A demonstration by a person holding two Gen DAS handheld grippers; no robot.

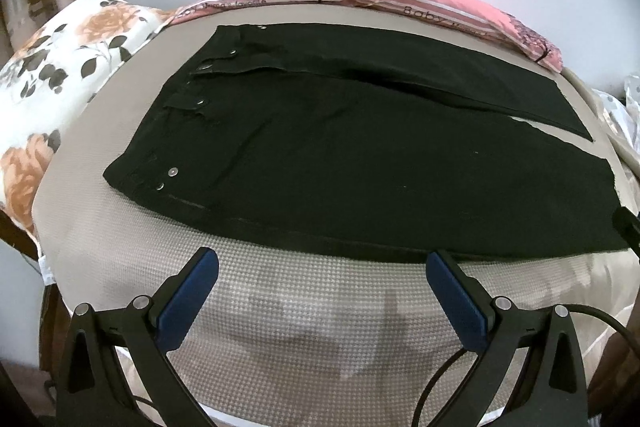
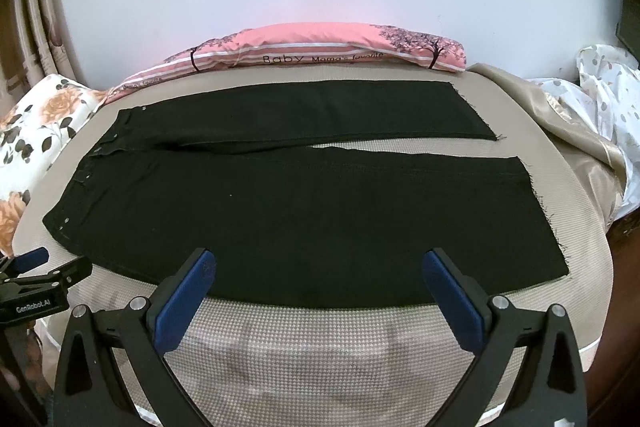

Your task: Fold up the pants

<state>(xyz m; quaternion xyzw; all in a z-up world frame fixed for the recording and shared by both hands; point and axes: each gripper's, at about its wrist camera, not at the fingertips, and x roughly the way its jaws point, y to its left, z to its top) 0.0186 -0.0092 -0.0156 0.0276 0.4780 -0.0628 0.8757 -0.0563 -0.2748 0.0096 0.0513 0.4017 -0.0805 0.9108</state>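
So the black pants (image 2: pixel 296 203) were laid out flat across the middle of the bed (image 2: pixel 320 343), on a beige cover with a small houndstooth weave. Waistband and metal rivets sat toward the left of the frame, both legs ran out to the right, and there was a narrow gap between the legs where the cover showed through. The hems at the right end looked a bit frayed. No fold in them at all yet.

In the left wrist view the left gripper (image 1: pixel 322 261) was spread wide, blue pads well apart, holding nothing. It hung over the bare cover at the bottom of the frame, with its right fingertip just at the near edge of the pants (image 1: pixel 340 171) and the left one short of it.

Right wrist view was pretty much the same deal: the right gripper (image 2: pixel 320 259) was also wide open and empty, both fingertips at the near edge of the lower leg; couldn't tell if they actually touched the cloth. The left gripper (image 2: pixel 52 265) also poked in at the lower left of that frame, near the waistband corner.

Behind the pants, along the top edge of the bed against the white wall, lay a pink striped pillow (image 2: pixel 312 49) with tree prints and "Baby" lettering. A white pillow with orange flowers (image 2: pixel 36 131) sat at the left side, and some crumpled white spotted fabric (image 2: pixel 608 95) was bunched at the right.
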